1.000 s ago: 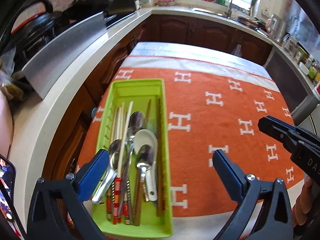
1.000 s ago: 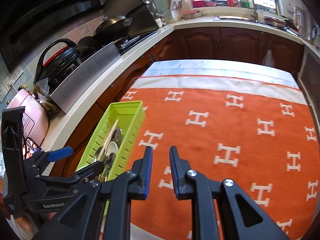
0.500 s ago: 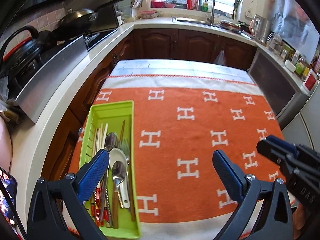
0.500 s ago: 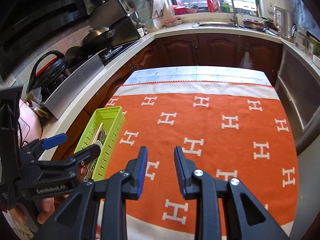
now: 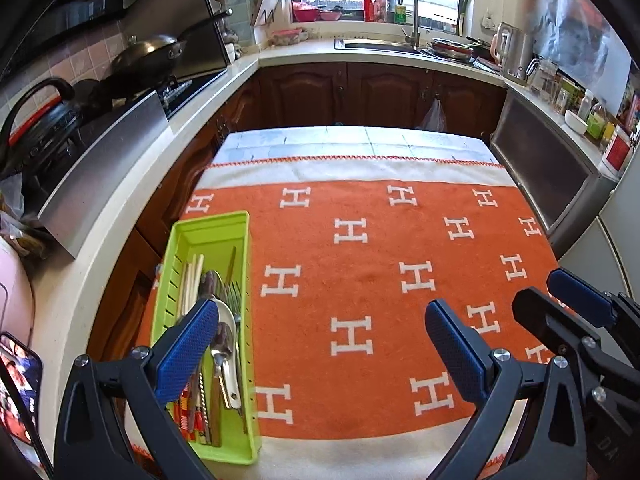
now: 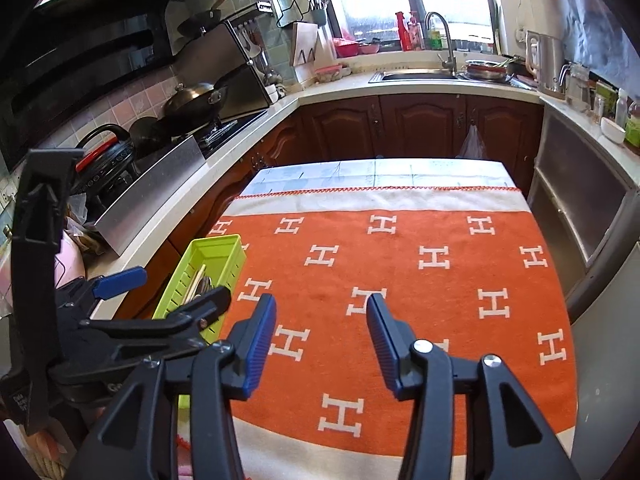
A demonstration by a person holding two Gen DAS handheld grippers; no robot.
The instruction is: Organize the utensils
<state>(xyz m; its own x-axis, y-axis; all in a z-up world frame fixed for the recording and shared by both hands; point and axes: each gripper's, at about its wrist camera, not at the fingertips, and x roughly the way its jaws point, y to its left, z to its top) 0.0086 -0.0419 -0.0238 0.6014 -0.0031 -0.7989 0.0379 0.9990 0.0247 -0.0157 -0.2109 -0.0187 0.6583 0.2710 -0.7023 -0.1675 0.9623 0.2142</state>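
Note:
A lime green utensil tray (image 5: 208, 236) (image 6: 218, 252) lies at the left edge of the orange cloth with white H marks (image 5: 360, 264) (image 6: 400, 280). Inside it are spoons (image 5: 226, 344), a fork (image 5: 236, 296) and chopsticks (image 5: 192, 276), all lying lengthwise. My left gripper (image 5: 320, 340) hangs open above the cloth's near edge, its left finger over the tray, nothing between its fingers. My right gripper (image 6: 321, 328) is to the right of the tray above the cloth; its jaws are opening and hold nothing. Each gripper shows in the other's view.
A white counter (image 5: 120, 208) runs along the left with a steel guard, a wok (image 5: 152, 52) and a pressure cooker (image 5: 36, 128). A sink (image 5: 380, 44) sits at the back under the window. A steel appliance (image 5: 560, 176) borders the table's right side.
Both grippers pulled back and rose, so the tray and table look smaller and farther. The right gripper's jaws went from nearly shut to apart. The left stayed open.

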